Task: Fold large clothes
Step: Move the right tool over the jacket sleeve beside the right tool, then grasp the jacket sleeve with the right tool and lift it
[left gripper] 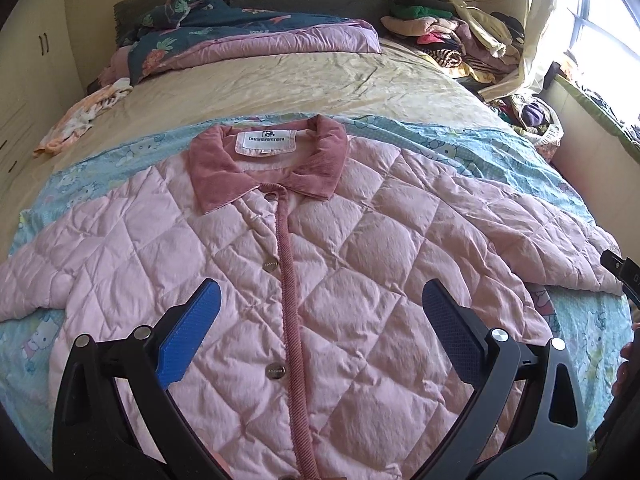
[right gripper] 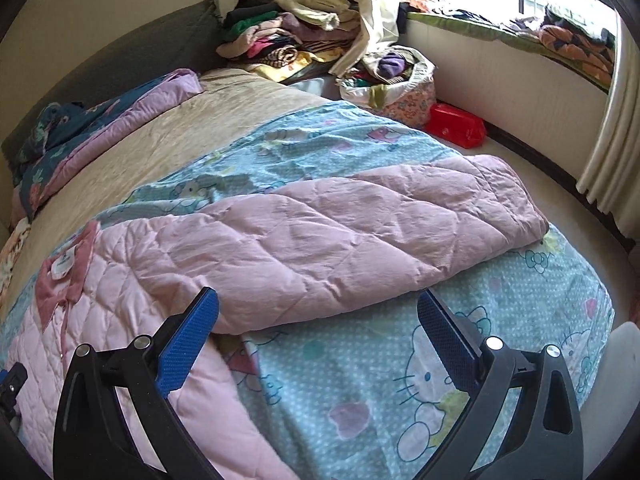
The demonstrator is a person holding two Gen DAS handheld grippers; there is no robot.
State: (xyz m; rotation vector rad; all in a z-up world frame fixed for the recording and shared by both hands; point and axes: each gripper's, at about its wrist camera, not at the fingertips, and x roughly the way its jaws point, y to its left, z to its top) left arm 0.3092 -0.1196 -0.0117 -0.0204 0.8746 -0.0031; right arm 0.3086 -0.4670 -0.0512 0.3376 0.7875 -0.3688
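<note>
Quilted jacket [left gripper: 320, 248] lies flat, unfolded. Left gripper [left gripper: 320, 320] and right gripper [right gripper: 318, 322] gape, empty. Sleeve [right gripper: 360, 224] ahead of right fingers; grasp its cuff, probably at the far end.

jacket [left gripper: 312, 264] flat on sheet [right gripper: 360, 380], clothes pile [left gripper: 452, 36] behind
</note>
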